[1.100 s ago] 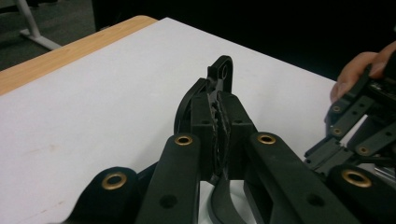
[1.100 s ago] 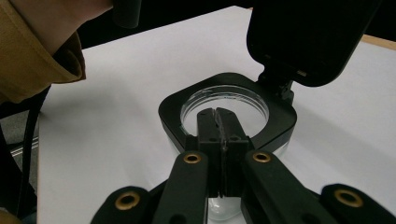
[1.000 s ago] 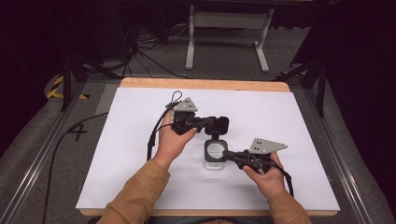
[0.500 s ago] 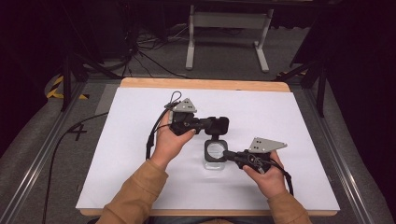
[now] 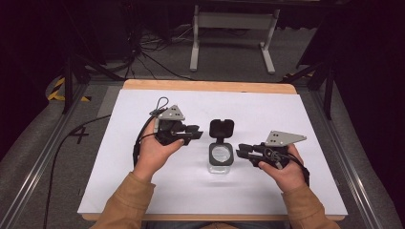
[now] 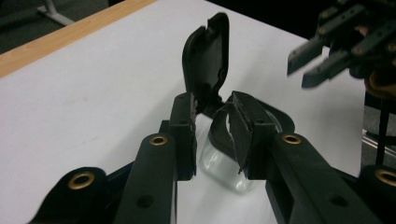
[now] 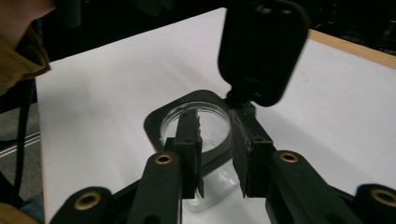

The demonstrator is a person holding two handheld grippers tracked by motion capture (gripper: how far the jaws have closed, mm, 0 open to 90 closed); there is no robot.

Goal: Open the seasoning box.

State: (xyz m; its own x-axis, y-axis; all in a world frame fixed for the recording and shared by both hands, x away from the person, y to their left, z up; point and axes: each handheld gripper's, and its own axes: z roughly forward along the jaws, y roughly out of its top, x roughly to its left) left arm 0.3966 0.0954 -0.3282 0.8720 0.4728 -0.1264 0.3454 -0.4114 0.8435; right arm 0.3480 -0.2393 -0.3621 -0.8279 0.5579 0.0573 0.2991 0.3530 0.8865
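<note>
Between both tools [image 5: 195, 134] [image 5: 242, 151], open-lidded jar [image 5: 221, 155].

A dark "4" [image 5: 80, 135] is marked on the grey floor just left of the table [image 5: 143, 200]; nothing else is readable.

We are seeing a clear, glossy container [image 5: 220, 162], glass or plastic we cannot tell, just beyond the rough, matt pads [image 7: 190, 140] of the right gripper [image 5: 243, 152], its matt black plastic lid [image 5: 221, 129] standing open. The left gripper [image 5: 195, 134] is showing matt black jaws with brass-looking eyelets. The table [image 5: 143, 200] is looking matt white, paper-like, edged with wood
</note>
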